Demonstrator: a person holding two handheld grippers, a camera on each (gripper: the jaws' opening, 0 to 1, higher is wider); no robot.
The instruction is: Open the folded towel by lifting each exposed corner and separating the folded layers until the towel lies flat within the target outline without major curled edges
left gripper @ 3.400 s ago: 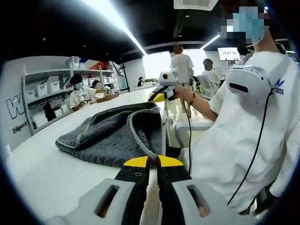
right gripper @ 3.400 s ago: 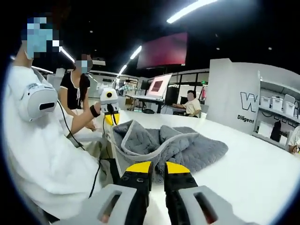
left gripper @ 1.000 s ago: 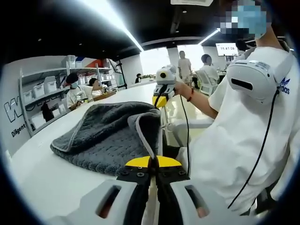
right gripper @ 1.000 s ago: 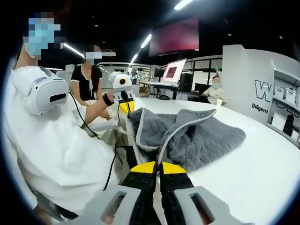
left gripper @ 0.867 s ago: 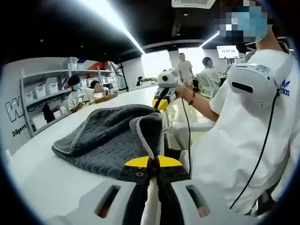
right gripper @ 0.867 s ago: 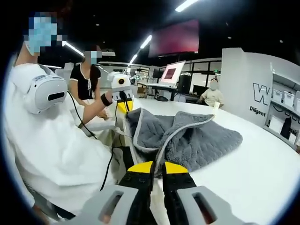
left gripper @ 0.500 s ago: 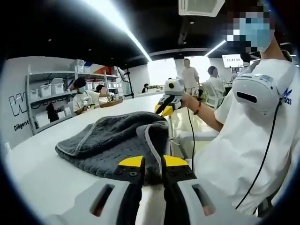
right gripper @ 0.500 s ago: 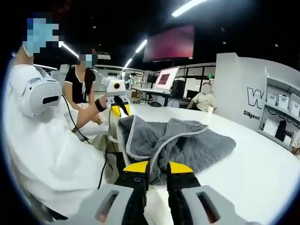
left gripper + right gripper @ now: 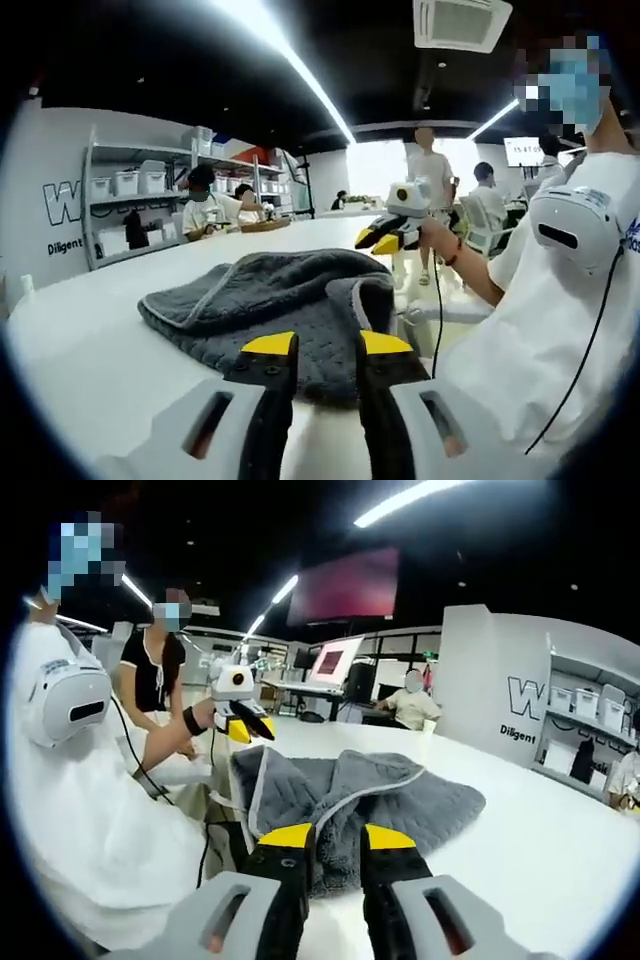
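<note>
A grey towel (image 9: 265, 300) with a pale trimmed edge lies rumpled on the white table (image 9: 70, 350), one layer folded over near the person's side. My left gripper (image 9: 328, 345) is open just in front of that folded edge, with nothing between its yellow tips. The right gripper (image 9: 377, 240) hovers above the towel's far end, held by a hand. In the right gripper view the towel (image 9: 350, 790) lies bunched with a raised ridge, and my right gripper (image 9: 337, 837) stands open before it. The left gripper (image 9: 250, 730) hangs over the towel's far corner.
The person (image 9: 560, 330) in a white shirt stands close against the table edge (image 9: 215, 825). Shelves with boxes (image 9: 120, 185) and seated people (image 9: 205, 205) lie beyond the table. Bare tabletop (image 9: 540, 850) stretches past the towel.
Both grippers, shut on the towel's edge a second ago, have opened and let it go. The lifted layer has dropped onto the table, and both grippers now sit clear of the cloth.
</note>
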